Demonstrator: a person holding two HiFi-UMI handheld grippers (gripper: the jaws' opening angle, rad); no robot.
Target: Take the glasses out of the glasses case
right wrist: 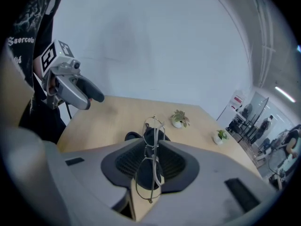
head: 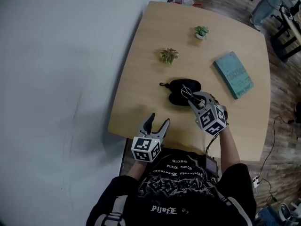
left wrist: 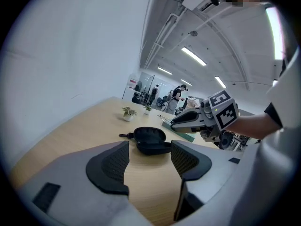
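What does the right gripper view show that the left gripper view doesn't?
Only the right gripper view: the wire glasses clamped close-up in its jaws, plus the left gripper. Only the left gripper view: the teal book and the right gripper. Both: the black glasses case, a small potted plant and the wooden table.

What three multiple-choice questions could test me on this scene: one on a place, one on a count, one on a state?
1. Where does the open black glasses case lie? A floor; B light wooden table; C chair.
2. How many small potted plants stand there? A one; B four; C two.
3. The right gripper is: A shut on thin wire-framed glasses; B open, empty; C out of view.
Answers: 1 B, the case rests on the tabletop; 2 C, two pots show beyond the case; 3 A, its pads pinch the wire frame.
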